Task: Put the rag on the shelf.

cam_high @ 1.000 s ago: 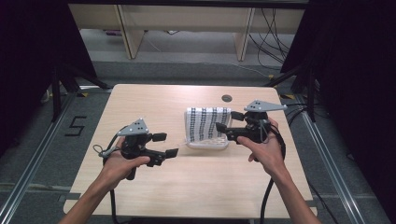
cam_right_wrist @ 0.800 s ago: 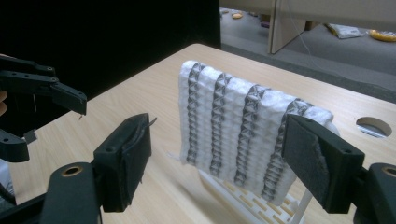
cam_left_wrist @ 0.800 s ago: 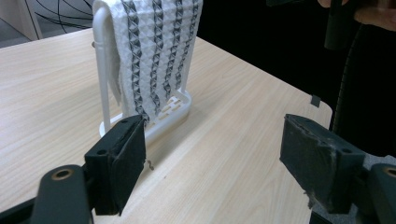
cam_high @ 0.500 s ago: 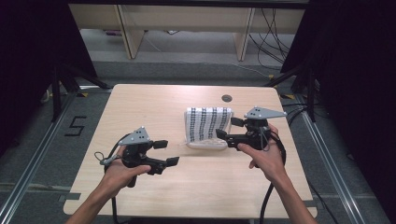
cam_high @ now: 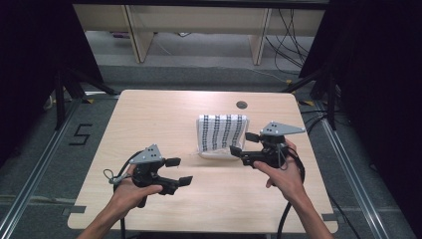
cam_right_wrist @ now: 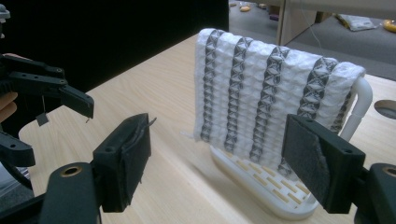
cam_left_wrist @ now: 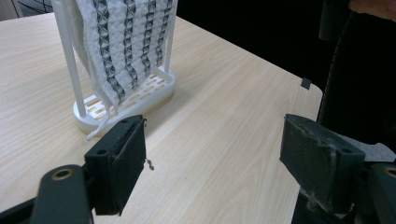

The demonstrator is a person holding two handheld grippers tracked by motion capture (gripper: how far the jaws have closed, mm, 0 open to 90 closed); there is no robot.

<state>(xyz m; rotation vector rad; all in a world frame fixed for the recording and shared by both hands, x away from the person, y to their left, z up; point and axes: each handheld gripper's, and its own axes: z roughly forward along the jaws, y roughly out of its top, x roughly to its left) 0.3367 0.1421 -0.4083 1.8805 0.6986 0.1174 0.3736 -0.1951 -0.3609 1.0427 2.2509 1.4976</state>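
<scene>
- While both hands sit over the near half of the table (cam_high: 149, 114), the cloth (cam_high: 222, 130) hangs on a white rack (cam_high: 217, 154) right of centre, w/ a small round hole (cam_high: 242, 104) in the tabletop just behind it.
- Cloth: white w/ dark zigzag stripes running top to bottom, draped over the rack's top bar; upright, not touching the tabletop as far as the high view shows.
- Rack: slotted oval base flat on the table, thin white posts rising from it; in the right gripper view the curved post end (cam_right_wrist: 363, 100) pokes out past the cloth edge.
- Right gripper (cam_high: 240, 149): jaws wide apart, nothing between them; tips point left, just beside the rack base at its near right corner. Can't tell if a tip touches the base.
- Right gripper view: cloth (cam_right_wrist: 271, 98) and rack (cam_right_wrist: 261, 184) sit close ahead, between the two black pads but beyond them, no contact.
- Left gripper (cam_high: 179, 171): jaws wide apart too, holding nothing; near front left of the table, well apart from the rack, tips aimed right.
- Left gripper view: cloth (cam_left_wrist: 126, 46) and rack (cam_left_wrist: 154, 91) show up-left, beyond the left pad; a loose thread end (cam_left_wrist: 95, 132) of the cloth dangles by the base edge.
- Grey 3-cornered plate sits on top of each gripper; cables trail off toward the near edge.
- Floor mark "5" (cam_high: 79, 134) lies left of the table.
</scene>
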